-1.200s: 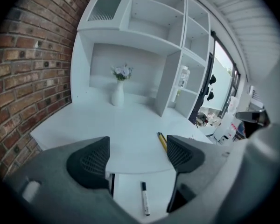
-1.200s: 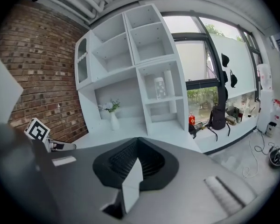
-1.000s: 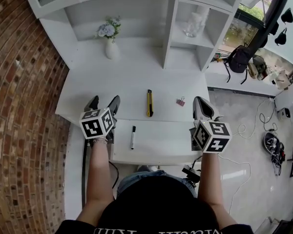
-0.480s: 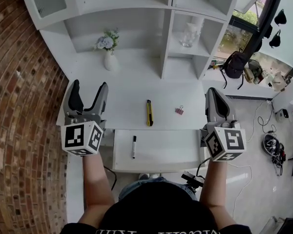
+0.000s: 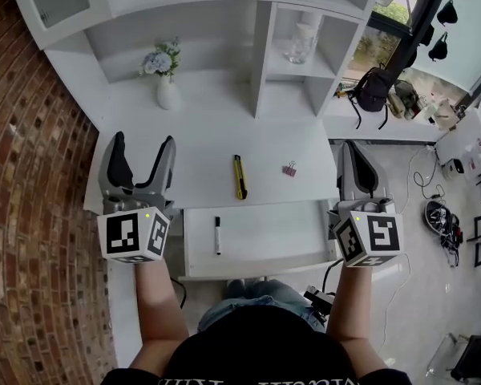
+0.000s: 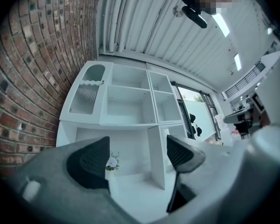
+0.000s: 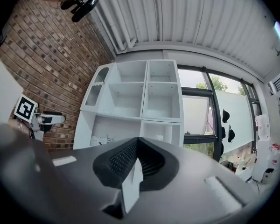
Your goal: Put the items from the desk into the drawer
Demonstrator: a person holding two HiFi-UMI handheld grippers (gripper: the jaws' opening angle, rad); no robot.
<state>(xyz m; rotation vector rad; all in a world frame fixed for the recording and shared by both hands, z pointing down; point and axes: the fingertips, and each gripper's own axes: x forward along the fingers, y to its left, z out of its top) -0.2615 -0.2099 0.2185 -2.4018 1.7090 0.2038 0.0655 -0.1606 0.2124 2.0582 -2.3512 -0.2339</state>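
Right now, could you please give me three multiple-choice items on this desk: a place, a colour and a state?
1. Where does the marker lie? A on the floor; B in the drawer; C on a shelf.
2. What colour is the knife? A yellow; B red; C green.
3. How do the left gripper's jaws stand? A apart, empty; B pressed together; C out of sight.
Answers: B, it lies on the open drawer's floor; A, its body is yellow; A, a clear gap shows between them.
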